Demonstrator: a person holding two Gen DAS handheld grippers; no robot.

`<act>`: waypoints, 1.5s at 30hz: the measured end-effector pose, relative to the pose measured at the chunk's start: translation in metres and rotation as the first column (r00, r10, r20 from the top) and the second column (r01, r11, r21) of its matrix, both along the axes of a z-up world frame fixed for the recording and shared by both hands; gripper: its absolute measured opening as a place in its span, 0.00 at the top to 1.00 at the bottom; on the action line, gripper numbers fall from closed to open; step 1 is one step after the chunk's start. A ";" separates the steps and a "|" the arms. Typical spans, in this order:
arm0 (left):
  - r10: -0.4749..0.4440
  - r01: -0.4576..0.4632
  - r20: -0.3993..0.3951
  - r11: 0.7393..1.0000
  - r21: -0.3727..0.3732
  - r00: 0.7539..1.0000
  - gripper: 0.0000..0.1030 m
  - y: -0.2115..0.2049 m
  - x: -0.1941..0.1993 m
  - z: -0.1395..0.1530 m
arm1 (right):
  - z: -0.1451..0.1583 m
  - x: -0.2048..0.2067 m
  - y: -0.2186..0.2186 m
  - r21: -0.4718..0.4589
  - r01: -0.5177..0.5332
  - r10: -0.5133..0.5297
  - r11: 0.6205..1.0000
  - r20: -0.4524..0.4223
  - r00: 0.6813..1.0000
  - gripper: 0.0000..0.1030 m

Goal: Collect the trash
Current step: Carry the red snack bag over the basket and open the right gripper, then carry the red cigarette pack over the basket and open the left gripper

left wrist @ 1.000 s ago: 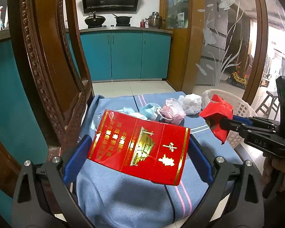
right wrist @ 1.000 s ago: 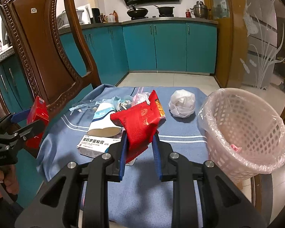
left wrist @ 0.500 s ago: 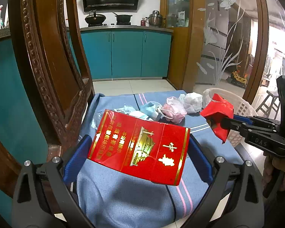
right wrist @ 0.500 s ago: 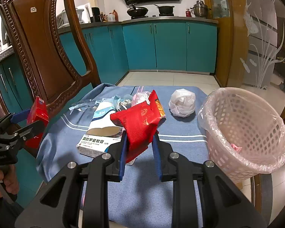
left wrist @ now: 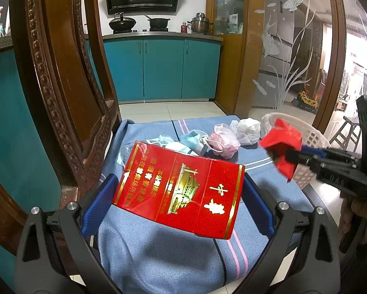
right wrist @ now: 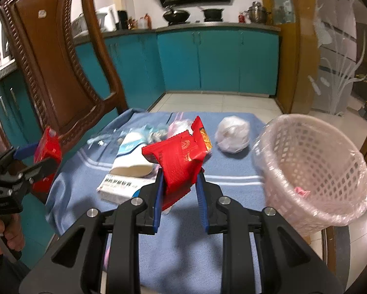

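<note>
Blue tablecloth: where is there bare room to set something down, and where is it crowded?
The blue tablecloth lies bare along its near edge, between the white medicine box and the basket. A smaller bare patch sits between the white bag ball and the basket. The far left is crowded with masks, the pink bag and wrappers.
</note>
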State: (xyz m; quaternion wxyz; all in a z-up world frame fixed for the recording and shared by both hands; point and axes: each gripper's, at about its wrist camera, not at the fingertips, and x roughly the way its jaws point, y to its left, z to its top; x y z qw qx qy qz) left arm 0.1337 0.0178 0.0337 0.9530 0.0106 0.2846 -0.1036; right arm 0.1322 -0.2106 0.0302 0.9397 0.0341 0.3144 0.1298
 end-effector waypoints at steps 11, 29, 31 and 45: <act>0.000 0.000 -0.008 1.000 -0.002 1.000 0.06 0.001 0.000 -0.002 | 0.003 0.034 -0.145 0.076 0.385 -0.387 0.920 0.015 0.922 0.75; 0.014 -0.014 -0.015 1.000 -0.001 1.000 0.06 0.002 0.000 -0.003 | 0.027 0.002 -0.133 0.134 0.406 -0.425 0.904 0.180 0.887 0.11; 0.011 -0.011 -0.015 1.000 0.004 1.000 0.06 0.002 0.000 -0.004 | 0.035 -0.012 -0.129 0.161 0.402 -0.430 0.902 0.240 0.870 0.04; 0.016 -0.015 -0.034 1.000 0.024 0.999 0.06 -0.006 0.006 -0.011 | 0.043 -0.024 -0.120 0.168 0.367 -0.401 0.915 0.269 0.876 0.03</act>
